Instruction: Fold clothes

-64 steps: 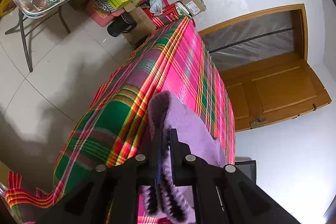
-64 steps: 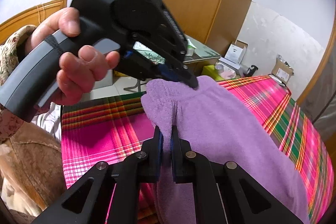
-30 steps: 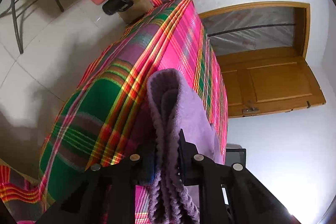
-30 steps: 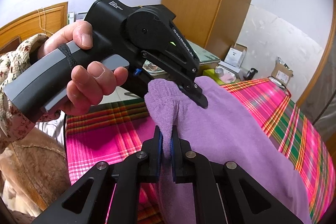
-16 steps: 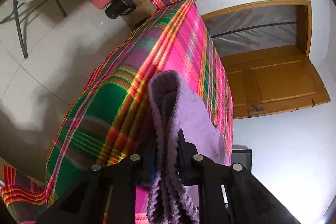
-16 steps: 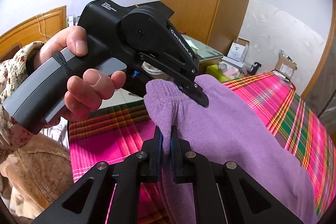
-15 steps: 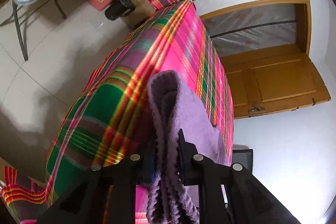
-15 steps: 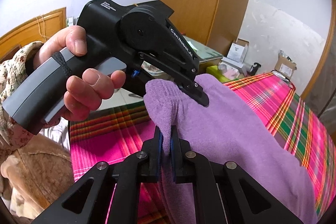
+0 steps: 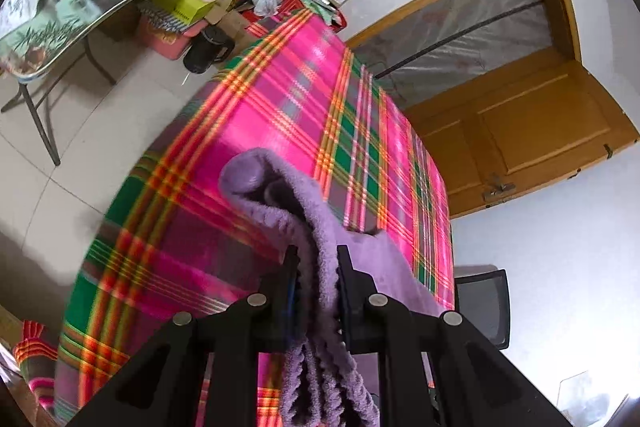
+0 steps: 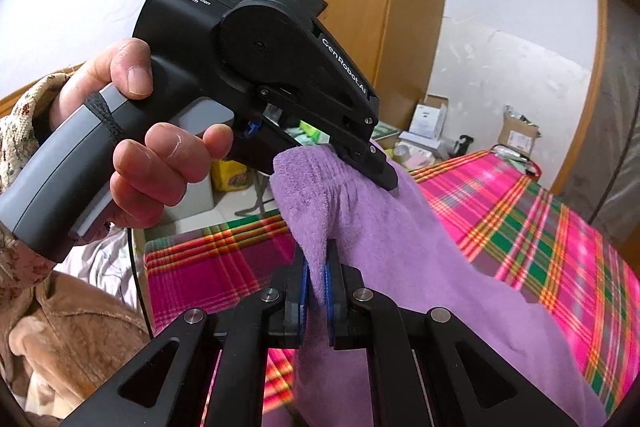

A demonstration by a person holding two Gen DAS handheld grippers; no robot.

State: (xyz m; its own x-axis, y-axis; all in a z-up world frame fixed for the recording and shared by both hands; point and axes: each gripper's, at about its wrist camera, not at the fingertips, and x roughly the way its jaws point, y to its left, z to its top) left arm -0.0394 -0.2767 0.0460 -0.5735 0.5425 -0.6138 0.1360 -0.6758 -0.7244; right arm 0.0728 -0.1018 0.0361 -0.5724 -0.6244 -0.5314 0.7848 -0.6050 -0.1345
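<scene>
Both grippers, left (image 9: pixel 314 259) & right (image 10: pixel 315 271), clamped on purple garment (image 10: pixel 384 227), long axis trailing over plaid bed (image 9: pixel 280 107).

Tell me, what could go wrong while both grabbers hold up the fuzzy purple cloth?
The right gripper pinches only a thin edge of the purple cloth, so it might slip out. The left gripper holds a thick bunch, which could fold unevenly. Loose fabric hangs over the plaid blanket and may crumple when laid down.

Black left claw (image 10: pixel 370 169) with grey grip, silver screws, floral sleeve (image 10: pixel 16 131)
</scene>
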